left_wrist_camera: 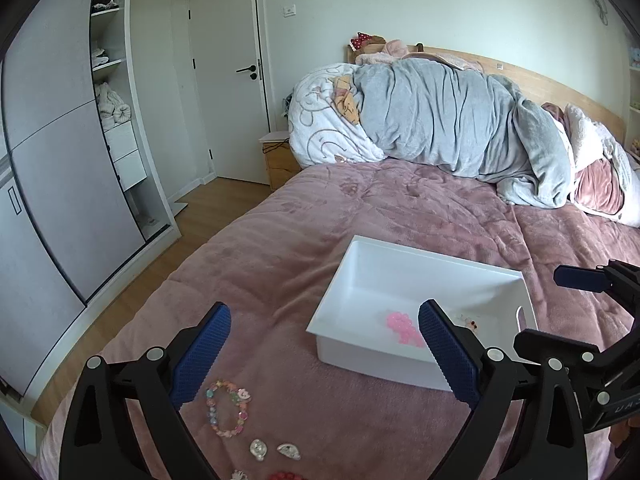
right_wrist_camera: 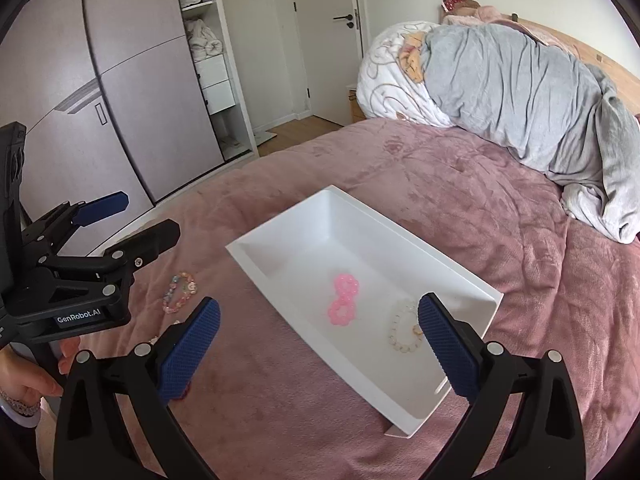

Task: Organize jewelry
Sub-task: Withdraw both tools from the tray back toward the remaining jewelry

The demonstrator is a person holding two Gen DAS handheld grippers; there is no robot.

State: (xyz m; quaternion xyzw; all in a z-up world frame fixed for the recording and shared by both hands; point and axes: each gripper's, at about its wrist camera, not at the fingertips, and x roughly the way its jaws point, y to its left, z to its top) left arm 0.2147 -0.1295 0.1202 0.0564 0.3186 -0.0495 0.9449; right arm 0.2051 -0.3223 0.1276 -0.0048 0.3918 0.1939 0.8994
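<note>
Here, white tray [right_wrist_camera: 360, 240] long axis runs diagonally.

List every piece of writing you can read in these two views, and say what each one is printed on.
"GenRobot.AI": white letters on a small label on the black body of the left gripper, seen from the right wrist view.
Pale letters on the black body of the right gripper, at the right edge of the left wrist view: cut off and tilted, not readable.
Nothing else bears writing: the white plastic tray is blank.
</note>
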